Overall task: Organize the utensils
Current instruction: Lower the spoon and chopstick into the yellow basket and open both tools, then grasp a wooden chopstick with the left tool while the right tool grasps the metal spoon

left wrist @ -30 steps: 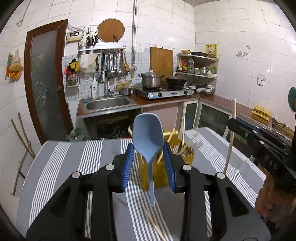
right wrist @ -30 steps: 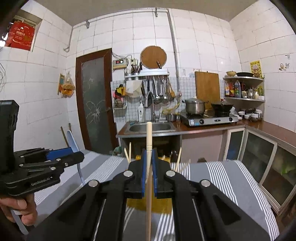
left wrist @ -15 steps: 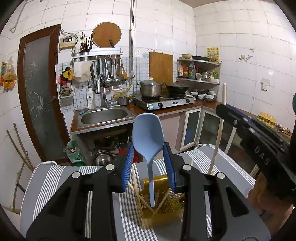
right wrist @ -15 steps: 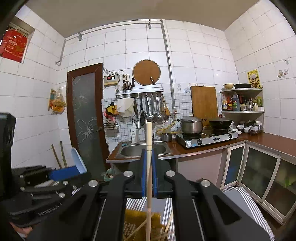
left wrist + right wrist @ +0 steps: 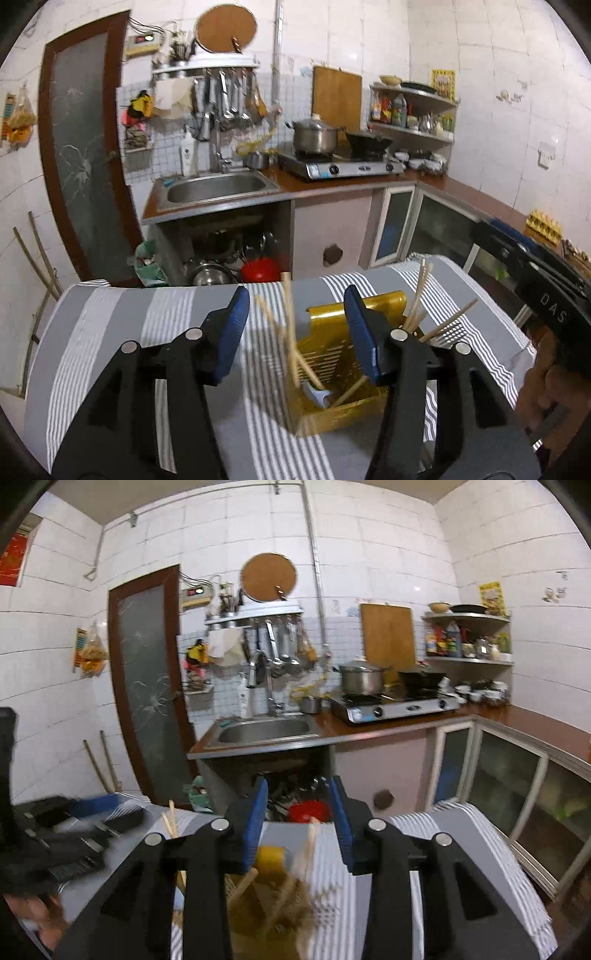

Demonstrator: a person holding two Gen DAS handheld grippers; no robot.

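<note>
A yellow slotted utensil holder (image 5: 332, 373) stands on the striped tablecloth (image 5: 110, 332), with several wooden chopsticks (image 5: 291, 332) leaning in it. My left gripper (image 5: 295, 332) hovers just over the holder. Its jaws are opening and nothing is between the pads. A pale blue piece, seemingly the spoon (image 5: 316, 392), lies low inside the holder. My right gripper (image 5: 297, 823) is above the same holder (image 5: 273, 882), its jaws opening too. A blurred chopstick (image 5: 309, 843) stands loose below them, clear of the pads. Each gripper shows in the other's view: the right gripper (image 5: 535, 284) and the left gripper (image 5: 74, 823).
Beyond the table's far edge are a sink counter (image 5: 218, 188), a gas stove with a pot (image 5: 317, 136) and open shelving with pans below. A hand (image 5: 535, 387) holds the right gripper at the table's right side. Cabinets (image 5: 517, 775) run along the right wall.
Both grippers moved forward over the yellow holder and opened. The blue spoon left the left jaws and the chopstick left the right jaws; both are down in the holder.
</note>
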